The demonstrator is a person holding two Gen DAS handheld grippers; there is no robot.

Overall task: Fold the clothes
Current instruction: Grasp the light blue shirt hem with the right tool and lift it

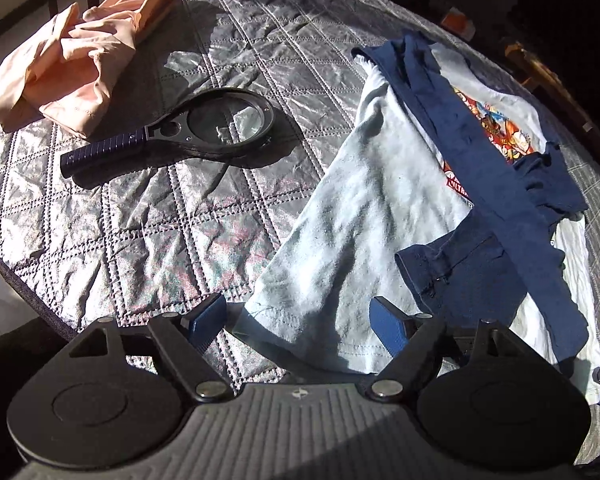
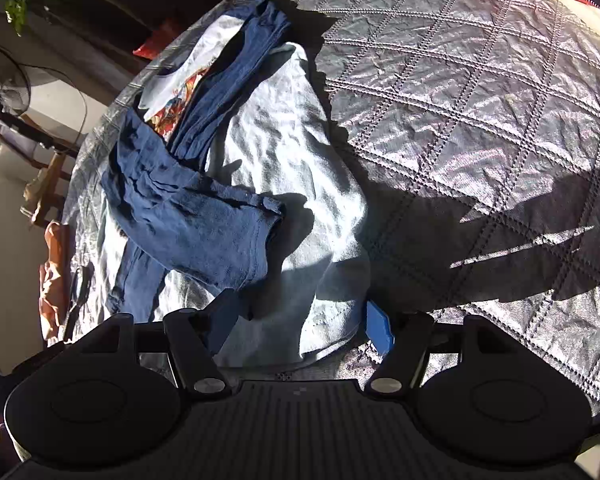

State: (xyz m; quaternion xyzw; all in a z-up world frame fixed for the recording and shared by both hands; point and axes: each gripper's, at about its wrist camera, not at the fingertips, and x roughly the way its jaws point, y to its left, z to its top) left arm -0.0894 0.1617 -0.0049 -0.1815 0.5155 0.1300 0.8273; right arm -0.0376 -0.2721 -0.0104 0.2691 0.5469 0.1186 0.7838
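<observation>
The left gripper (image 1: 298, 322) points steeply down, jaws spread wide, nothing pinched. The right gripper (image 2: 302, 322) likewise tilts downward, fingers (image 2: 378, 326) apart.

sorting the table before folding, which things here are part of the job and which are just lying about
Part of the job:
- white and navy t-shirt
- peach garment
- left gripper
- right gripper

Just lying about:
- magnifying glass
- quilted table cover
</observation>
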